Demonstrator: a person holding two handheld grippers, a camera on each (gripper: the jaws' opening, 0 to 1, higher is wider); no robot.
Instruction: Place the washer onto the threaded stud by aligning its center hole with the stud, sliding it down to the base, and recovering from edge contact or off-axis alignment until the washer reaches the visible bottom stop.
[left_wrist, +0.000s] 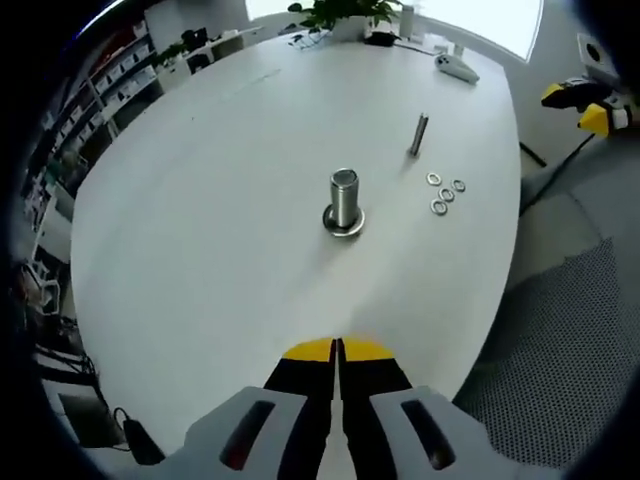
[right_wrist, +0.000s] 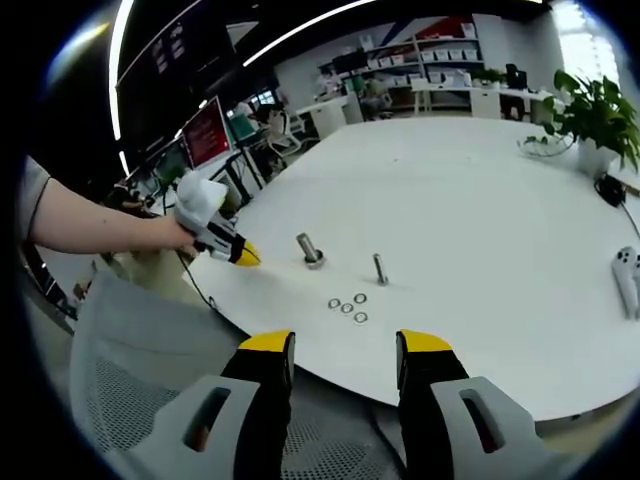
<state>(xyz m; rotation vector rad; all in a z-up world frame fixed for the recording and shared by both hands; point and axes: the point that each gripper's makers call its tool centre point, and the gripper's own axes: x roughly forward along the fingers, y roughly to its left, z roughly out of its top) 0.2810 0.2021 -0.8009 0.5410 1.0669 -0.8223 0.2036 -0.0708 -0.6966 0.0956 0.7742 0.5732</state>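
Observation:
A thick metal stud (left_wrist: 344, 200) stands upright on a round base on the white table (left_wrist: 220, 200); in the right gripper view the stud (right_wrist: 309, 250) sits left of centre. Several loose washers (left_wrist: 445, 193) lie in a small cluster to its right, the washers (right_wrist: 348, 306) near the table's front edge. A thinner bolt (left_wrist: 418, 134) stands beyond them, the bolt (right_wrist: 380, 269) upright. My left gripper (left_wrist: 338, 352) is shut, empty, short of the stud; it appears held by a hand as the left gripper (right_wrist: 238, 254). My right gripper (right_wrist: 342, 352) is open, empty, off the table edge.
A potted plant (right_wrist: 592, 115) and a white controller (right_wrist: 628, 277) sit at the table's right. A mesh chair (left_wrist: 570, 360) stands by the table edge. Shelves and desks (right_wrist: 440, 70) fill the far room. A person's arm (right_wrist: 90, 225) reaches in from the left.

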